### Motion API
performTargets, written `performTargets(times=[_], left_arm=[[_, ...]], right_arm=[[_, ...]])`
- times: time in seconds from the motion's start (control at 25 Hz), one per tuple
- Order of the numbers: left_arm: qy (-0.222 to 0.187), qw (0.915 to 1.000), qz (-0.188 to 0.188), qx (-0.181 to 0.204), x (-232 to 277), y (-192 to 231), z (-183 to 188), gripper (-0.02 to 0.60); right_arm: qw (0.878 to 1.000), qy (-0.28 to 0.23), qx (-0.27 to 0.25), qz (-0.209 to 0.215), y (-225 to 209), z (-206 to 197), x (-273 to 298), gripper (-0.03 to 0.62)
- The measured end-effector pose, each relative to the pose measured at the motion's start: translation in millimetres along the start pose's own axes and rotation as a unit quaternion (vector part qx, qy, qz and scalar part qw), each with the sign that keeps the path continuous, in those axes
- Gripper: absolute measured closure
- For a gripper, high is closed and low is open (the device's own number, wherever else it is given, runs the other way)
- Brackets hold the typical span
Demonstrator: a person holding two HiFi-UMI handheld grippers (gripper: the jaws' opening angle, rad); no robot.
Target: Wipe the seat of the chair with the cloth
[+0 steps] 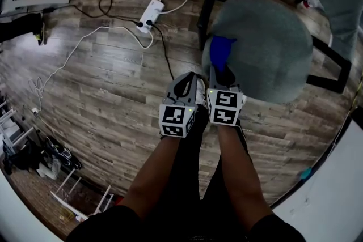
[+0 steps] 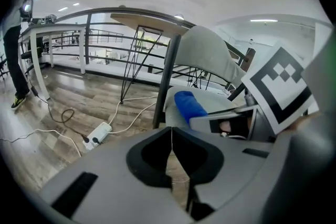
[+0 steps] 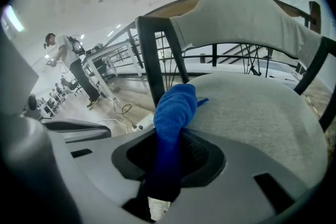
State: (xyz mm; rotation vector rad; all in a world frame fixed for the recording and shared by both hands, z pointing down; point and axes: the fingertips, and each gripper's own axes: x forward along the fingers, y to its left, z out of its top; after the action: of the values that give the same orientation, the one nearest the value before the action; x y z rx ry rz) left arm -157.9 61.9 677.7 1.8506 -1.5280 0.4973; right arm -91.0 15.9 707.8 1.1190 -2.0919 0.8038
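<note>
While on cloth (image 1: pixel 220 52), right gripper (image 1: pixel 223 75) at seat (image 1: pixel 269 45)

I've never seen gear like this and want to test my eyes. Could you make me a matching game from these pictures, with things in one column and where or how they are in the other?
Things:
1. blue cloth
2. left tongs
3. power strip
4. chair seat

Place or state:
A. lying on the wooden floor
B. shut, holding nothing
C. grey, with the cloth's bunched end lying on it
D. pinched in the right tongs

Pairs: 1-D, 2-B, 3-A, 4-C.
</note>
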Motion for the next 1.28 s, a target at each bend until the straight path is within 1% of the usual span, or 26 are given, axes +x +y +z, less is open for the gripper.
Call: performTargets(times=[0.16, 0.28, 0.4, 0.56, 1.04, 1.28], left_arm=[[0.001, 0.9999, 0.013, 0.002, -4.9, 20.0, -1.5, 0.572], [0.001, 0.9999, 0.015, 0.005, -6.4, 26.9, -1.1, 0.572], [0.005, 0.9999, 0.009, 0.009, -3.8, 24.3, -3.4, 0.572], [0.008, 0.9999, 0.000, 0.013, 1.6, 12.5, -3.3, 0.571], [0.014, 0.9988, -0.028, 0.037, 22.3, -39.2, 0.8, 0.571], [0.019, 0.9963, -0.042, 0.072, 31.0, -76.0, -2.3, 0.572]], right_arm=[[1.000, 0.013, -0.002, 0.002, 19.9, -3.0, 13.2, 0.487], [1.000, 0.014, -0.009, -0.007, 21.2, -3.5, 16.5, 0.487], [1.000, 0.011, -0.007, -0.016, 16.4, -5.3, 15.4, 0.487], [0.999, 0.008, 0.012, -0.035, 3.5, -8.3, 8.4, 0.487], [0.997, -0.007, 0.042, -0.062, -54.4, -22.8, -22.4, 0.487], [0.996, -0.011, 0.049, -0.074, -85.1, -32.9, -40.7, 0.487]])
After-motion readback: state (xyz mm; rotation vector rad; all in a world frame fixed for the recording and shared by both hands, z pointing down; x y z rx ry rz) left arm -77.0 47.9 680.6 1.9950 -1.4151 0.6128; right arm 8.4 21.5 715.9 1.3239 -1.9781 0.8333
